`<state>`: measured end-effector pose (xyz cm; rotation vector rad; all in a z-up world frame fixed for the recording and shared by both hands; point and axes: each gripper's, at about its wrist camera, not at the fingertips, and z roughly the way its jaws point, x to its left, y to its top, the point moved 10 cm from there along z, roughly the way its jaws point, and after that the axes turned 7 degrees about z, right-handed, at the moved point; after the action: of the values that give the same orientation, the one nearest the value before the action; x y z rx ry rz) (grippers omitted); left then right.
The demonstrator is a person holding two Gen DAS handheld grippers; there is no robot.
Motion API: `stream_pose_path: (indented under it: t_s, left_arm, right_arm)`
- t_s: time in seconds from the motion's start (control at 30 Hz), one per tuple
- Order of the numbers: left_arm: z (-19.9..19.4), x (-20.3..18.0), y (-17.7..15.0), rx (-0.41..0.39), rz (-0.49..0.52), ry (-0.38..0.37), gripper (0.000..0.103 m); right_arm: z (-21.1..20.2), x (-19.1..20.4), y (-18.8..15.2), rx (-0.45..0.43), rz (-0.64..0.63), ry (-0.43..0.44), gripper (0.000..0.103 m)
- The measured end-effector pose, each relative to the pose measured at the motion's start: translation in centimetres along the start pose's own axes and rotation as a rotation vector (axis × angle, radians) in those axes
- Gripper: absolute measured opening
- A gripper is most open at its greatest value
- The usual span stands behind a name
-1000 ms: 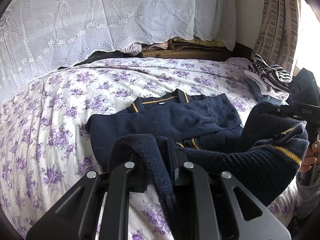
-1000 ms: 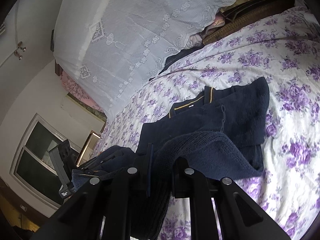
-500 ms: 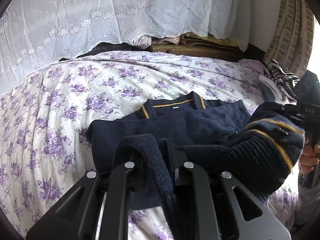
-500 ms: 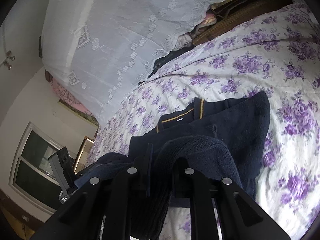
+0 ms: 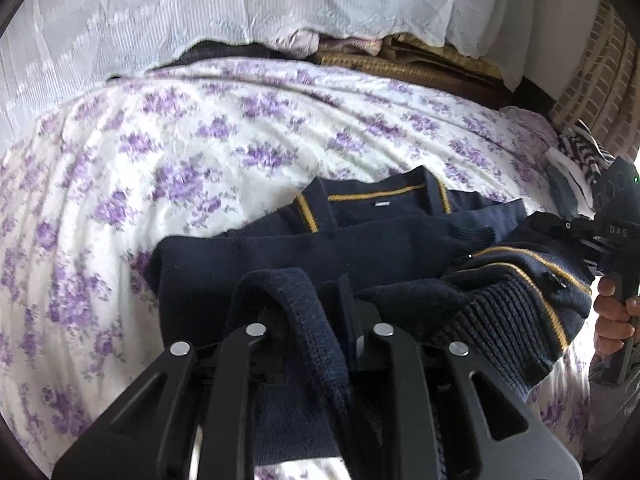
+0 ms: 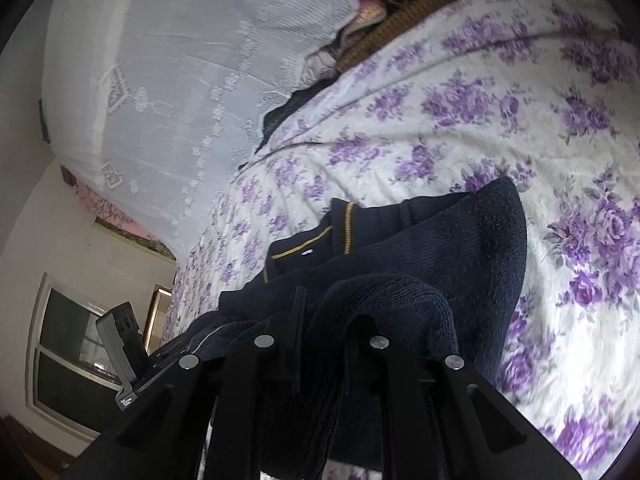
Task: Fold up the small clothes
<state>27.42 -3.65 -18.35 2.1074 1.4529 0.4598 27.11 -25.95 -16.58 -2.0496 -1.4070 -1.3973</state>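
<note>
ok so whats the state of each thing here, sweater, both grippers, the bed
navy sweater: partly folded, hem lifted over body
left gripper: jaws opening, knit between them
right gripper: shut on sweater hem
floral sheet: spread, lightly wrinkled
clothes pile: lying at bed edge

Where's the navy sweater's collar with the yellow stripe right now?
In the left wrist view, the collar lies centre frame on the floral bedsheet, at the sweater's far edge, left of the striped clothes pile.
</note>
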Motion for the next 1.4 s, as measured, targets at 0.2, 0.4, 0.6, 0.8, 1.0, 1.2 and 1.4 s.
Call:
stream_pose_path:
  t_s: [0.2, 0.4, 0.6, 0.8, 1.0, 1.2, 1.4]
  left_arm:
    - [1.1, 0.8, -0.4, 0.02, -0.069, -0.08, 0.025]
    - [-1.6, 1.3, 1.0, -0.092, -0.137, -0.165, 0.058]
    - [-3.2, 0.9, 1.7, -0.142, -0.136, -0.232, 0.075]
    - [-0.1, 1.7, 0.2, -0.028, -0.224, -0.274, 0.09]
    - [-1.1, 4.8, 0.5, -0.083, -0.335, -0.258, 0.095]
    - [-0.8, 7.4, 0.0, -0.083, -0.371, -0.142, 0.095]
    - [-3.0, 5.7, 1.0, -0.163, -0.222, -0.034, 0.095]
  right_arm:
    - [1.0, -1.3, 0.0, 0.021, 0.034, 0.007, 0.02]
    - [-1.1, 0.2, 0.8, -0.035, -0.004, 0.081, 0.038]
    - [-2.4, 2.2, 0.9, -0.098, -0.092, 0.099, 0.046]
    - [-2.3, -0.1, 2.0, -0.104, 0.012, 0.116, 0.06]
    - [-4.1, -0.5, 2.9, -0.206, -0.032, 0.073, 0.035]
    - [-4.5, 2.9, 1.4, -0.328, -0.311, -0.115, 0.027]
    - [-5.0, 4.0, 1.3, -0.36, -0.375, -0.139, 0.029]
